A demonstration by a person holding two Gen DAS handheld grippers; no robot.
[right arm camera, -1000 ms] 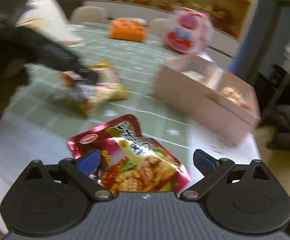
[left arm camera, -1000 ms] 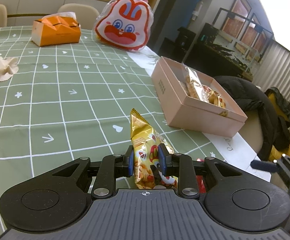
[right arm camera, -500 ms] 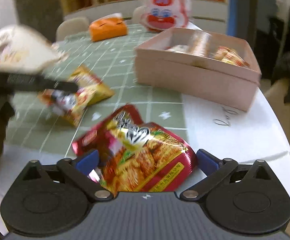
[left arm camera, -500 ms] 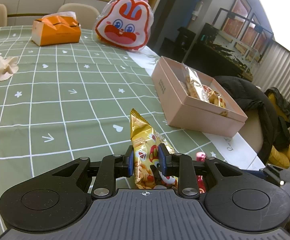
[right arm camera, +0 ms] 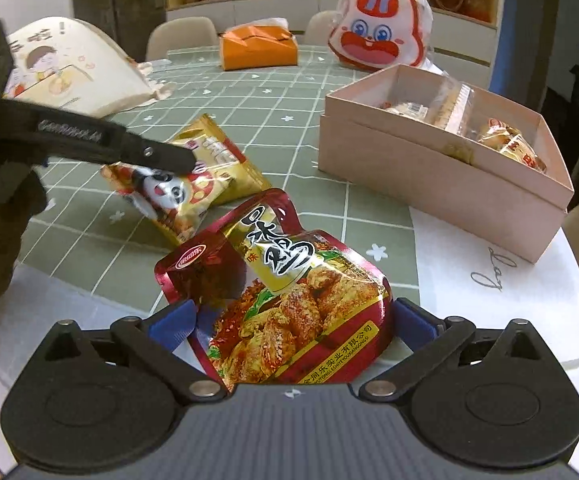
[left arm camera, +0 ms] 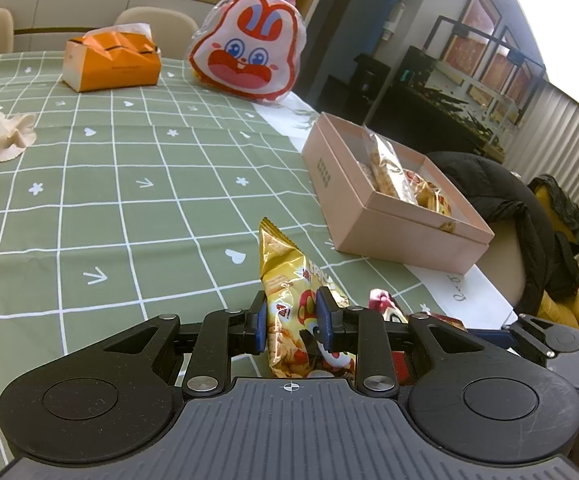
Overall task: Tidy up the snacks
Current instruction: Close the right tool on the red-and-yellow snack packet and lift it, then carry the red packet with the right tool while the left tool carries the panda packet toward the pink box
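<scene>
A yellow snack packet [left arm camera: 285,280] with a panda print rests on the green checked cloth, and my left gripper [left arm camera: 293,322] is shut on its near end. The right wrist view shows that same packet [right arm camera: 213,168] under a black finger [right arm camera: 149,154] of the left gripper. A red snack packet [right arm camera: 289,292] lies flat at the cloth's edge, between the wide-apart blue pads [right arm camera: 169,326] of my right gripper [right arm camera: 289,326], which is open. The red packet's tip [left arm camera: 381,304] shows just right of my left fingers. An open pink box [right arm camera: 429,172] [left arm camera: 401,240] holding several wrapped snacks stands to the right.
At the far end stand an orange tissue box [left arm camera: 111,64] and a rabbit-face bag [left arm camera: 245,56]. A cream cartoon bag [right arm camera: 69,68] lies at the left. The white table edge [right arm camera: 489,280] curves past the box. A black jacket [left arm camera: 509,196] hangs on a chair.
My right gripper has moved in and lower over the red packet, which now reaches deeper between its fingers. The left gripper and its yellow packet have stayed put.
</scene>
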